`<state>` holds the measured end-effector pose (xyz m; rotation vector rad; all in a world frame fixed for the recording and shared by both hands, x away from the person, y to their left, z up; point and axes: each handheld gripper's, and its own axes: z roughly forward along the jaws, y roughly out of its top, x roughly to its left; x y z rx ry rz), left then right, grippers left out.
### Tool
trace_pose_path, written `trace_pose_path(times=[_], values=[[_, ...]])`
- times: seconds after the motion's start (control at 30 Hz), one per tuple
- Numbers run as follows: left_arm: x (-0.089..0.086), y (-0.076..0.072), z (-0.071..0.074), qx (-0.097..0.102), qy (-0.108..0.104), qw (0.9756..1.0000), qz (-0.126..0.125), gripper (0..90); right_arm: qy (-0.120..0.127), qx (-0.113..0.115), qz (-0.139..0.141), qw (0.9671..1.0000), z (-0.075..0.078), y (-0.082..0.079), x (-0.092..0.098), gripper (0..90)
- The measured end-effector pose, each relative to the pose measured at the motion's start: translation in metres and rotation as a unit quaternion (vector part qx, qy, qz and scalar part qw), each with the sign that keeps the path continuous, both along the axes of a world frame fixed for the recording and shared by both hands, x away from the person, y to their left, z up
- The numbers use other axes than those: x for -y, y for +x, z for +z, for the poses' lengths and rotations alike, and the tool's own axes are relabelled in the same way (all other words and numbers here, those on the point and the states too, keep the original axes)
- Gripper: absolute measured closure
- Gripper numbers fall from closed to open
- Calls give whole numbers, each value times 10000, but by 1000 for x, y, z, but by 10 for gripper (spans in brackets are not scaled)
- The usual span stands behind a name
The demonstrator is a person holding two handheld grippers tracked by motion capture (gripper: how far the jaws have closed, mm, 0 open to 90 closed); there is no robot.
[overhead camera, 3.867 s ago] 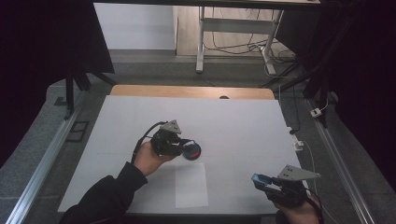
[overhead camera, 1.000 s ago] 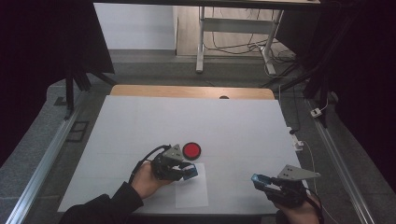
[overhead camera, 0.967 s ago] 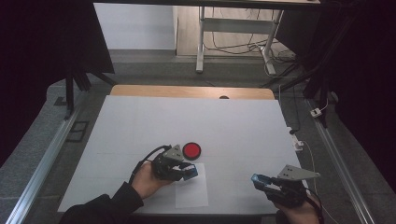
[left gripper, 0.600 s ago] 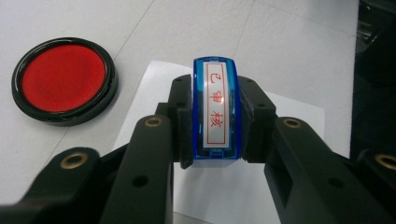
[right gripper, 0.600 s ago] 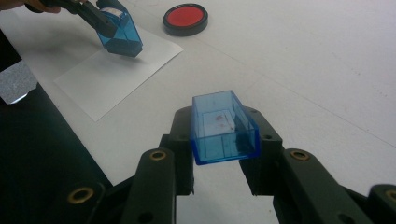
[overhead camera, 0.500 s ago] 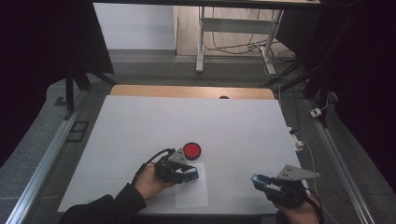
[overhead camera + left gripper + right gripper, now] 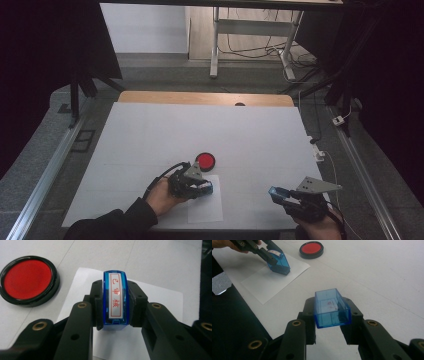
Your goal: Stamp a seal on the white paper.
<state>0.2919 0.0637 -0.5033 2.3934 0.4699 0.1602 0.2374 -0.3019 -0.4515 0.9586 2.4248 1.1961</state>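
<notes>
Your left gripper (image 7: 113, 322) clamps the blue stamp (image 7: 115, 300) face-down on the white paper (image 7: 206, 206) beside the red ink pad (image 7: 205, 161) to print, while your right gripper (image 7: 329, 322) clutches its cap (image 7: 331, 308) aside.

Stamp (image 7: 206, 188) on paper (image 7: 206, 207); ink pad (image 7: 205, 161) behind paper.

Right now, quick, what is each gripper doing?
Left gripper: jaws closed on the blue stamp, over the paper.
Right gripper: jaws closed on the blue stamp cap.
</notes>
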Motion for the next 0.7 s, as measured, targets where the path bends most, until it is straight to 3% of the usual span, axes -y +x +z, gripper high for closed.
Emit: trace_pose_path(times=[0.23, 0.5, 0.7], values=[[-3, 2, -3, -117, -150, 9998, 58, 703, -31, 1, -6, 10000, 0, 0, -1, 680], [0, 1, -3, -163, -119, 9997, 153, 701, -41, -3, -3, 10000, 0, 0, -1, 680], [3, -2, -3, -88, -4, 9998, 201, 701, -30, -9, 8, 10000, 0, 0, -1, 680]])
